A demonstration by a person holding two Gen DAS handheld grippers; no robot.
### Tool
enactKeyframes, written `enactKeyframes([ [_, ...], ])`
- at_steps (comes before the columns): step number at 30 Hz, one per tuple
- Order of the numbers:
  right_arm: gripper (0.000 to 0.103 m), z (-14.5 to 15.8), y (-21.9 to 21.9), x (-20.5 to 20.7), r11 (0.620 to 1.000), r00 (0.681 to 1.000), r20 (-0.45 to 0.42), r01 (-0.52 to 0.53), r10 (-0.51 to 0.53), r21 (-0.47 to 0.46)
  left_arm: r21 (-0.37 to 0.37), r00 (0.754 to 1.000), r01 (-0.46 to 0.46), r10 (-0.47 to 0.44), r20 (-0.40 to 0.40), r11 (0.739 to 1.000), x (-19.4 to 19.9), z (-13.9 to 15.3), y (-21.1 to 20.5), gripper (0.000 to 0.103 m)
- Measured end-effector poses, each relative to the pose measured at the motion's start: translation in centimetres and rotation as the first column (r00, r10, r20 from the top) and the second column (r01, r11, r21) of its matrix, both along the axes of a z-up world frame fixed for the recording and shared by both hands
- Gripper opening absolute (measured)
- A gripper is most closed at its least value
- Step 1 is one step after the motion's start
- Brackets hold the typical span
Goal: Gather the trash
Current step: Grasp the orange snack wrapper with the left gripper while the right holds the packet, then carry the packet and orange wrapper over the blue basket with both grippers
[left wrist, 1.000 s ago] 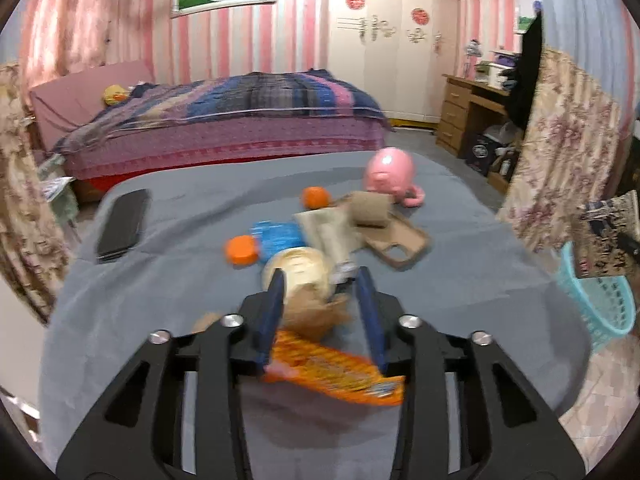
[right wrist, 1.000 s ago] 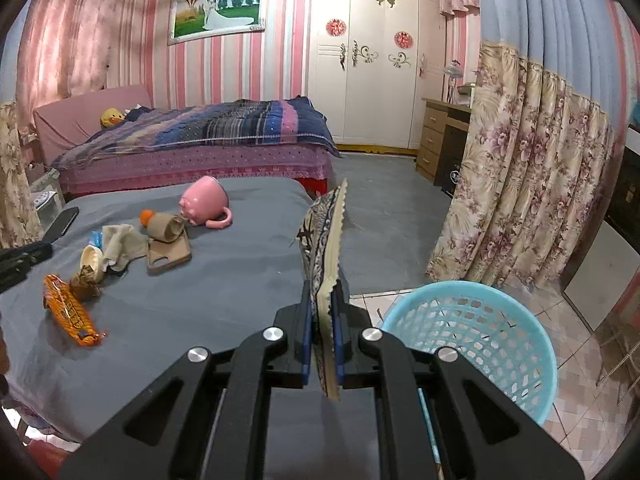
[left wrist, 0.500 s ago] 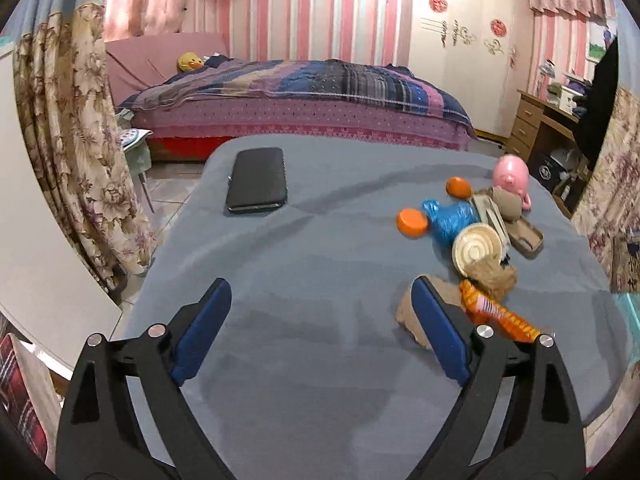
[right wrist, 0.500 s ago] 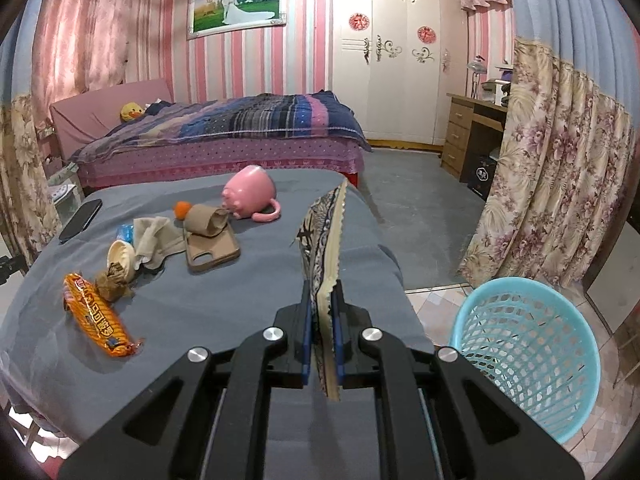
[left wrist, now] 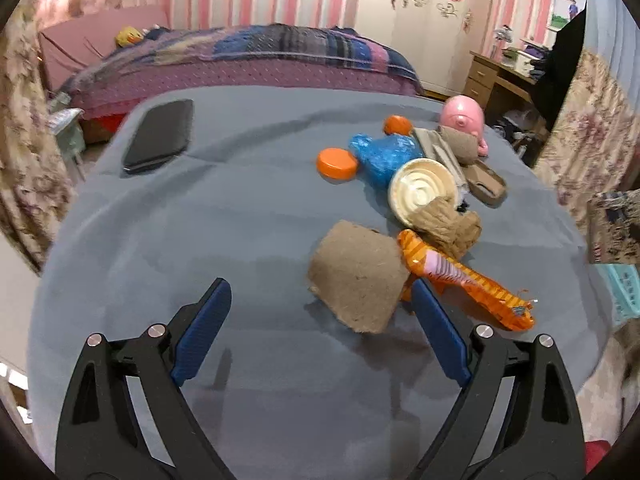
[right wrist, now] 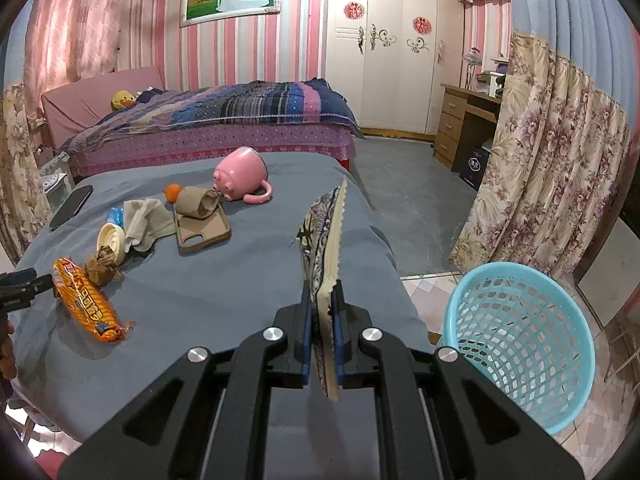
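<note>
My left gripper [left wrist: 320, 300] is open and empty, low over the grey table [left wrist: 200, 220]. A brown cardboard piece [left wrist: 358, 276] lies just ahead, near its right finger. Beside it lie an orange snack wrapper [left wrist: 464, 284], crumpled brown paper [left wrist: 448, 224], a cream lid [left wrist: 420, 192], a blue plastic bag [left wrist: 384, 152] and an orange cap [left wrist: 337, 162]. My right gripper [right wrist: 322, 300] is shut on a flat patterned wrapper [right wrist: 326, 240], held upright over the table's right edge, left of the blue basket [right wrist: 520, 340]. The wrapper [right wrist: 86, 300] also shows in the right wrist view.
A black phone [left wrist: 158, 134], a pink pig mug [right wrist: 240, 174], a brown phone case [right wrist: 202, 230], a cardboard roll [right wrist: 198, 202] and a beige cloth [right wrist: 146, 220] lie on the table. A bed [right wrist: 224, 120] stands behind, floral curtains [right wrist: 552, 168] at the right.
My left gripper opened wide, pulled back to the left, then came closer to the cardboard piece. My right gripper shifted left over the table with the patterned wrapper still held.
</note>
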State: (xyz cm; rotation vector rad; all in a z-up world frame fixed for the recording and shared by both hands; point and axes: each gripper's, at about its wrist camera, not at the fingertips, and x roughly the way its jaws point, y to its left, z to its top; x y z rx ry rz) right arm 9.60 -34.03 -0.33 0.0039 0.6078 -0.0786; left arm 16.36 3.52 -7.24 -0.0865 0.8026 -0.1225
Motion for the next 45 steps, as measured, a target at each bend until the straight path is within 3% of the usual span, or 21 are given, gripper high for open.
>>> enactKeyframes([
  [2,0.009,-0.2,-0.1,0.1,1.0,1.0,0.0,0.002,-0.002,0.007,-0.019,1.0,0.028,-0.028,-0.009,0.999,0.4,-0.2,-0.2,0.084],
  [4,0.009,-0.2,-0.2,0.2,1.0,1.0,0.002,0.003,-0.003,0.011,-0.008,0.997,0.071,-0.071,-0.02,0.997,1.0,-0.4,-1.0,0.068],
  [6,0.009,-0.3,-0.3,0.3,1.0,1.0,0.004,0.003,-0.003,0.012,-0.006,0.994,0.096,-0.096,-0.042,0.995,1.6,-0.7,-1.5,0.045],
  [9,0.009,-0.3,-0.7,0.2,1.0,1.0,0.011,0.007,-0.007,0.021,0.001,0.994,0.105,-0.105,-0.035,0.994,1.5,-0.6,-1.7,0.03],
  [15,0.009,-0.5,-2.3,0.0,0.999,0.999,0.031,0.024,-0.025,0.046,0.075,0.999,0.032,-0.034,0.03,0.997,0.9,1.5,-1.0,0.0],
  [22,0.009,-0.9,-4.5,-0.6,0.996,0.998,0.049,0.046,-0.05,0.075,0.138,0.997,-0.019,0.008,0.079,0.99,1.5,4.2,-1.9,0.0],
  [28,0.009,-0.6,-7.5,-1.3,0.992,0.993,0.071,0.089,-0.096,0.091,0.159,0.989,0.016,-0.039,0.142,0.987,1.8,6.9,-5.9,0.0],
  [35,0.009,0.6,-11.1,-2.6,0.986,0.983,0.099,0.146,-0.154,0.08,0.13,0.971,0.111,-0.135,0.198,0.985,3.5,9.4,-12.9,0.0],
  [45,0.009,1.1,-16.7,-5.0,0.963,0.958,0.105,0.263,-0.268,0.053,0.094,0.931,0.276,-0.291,0.222,0.956,5.1,9.9,-24.4,0.0],
])
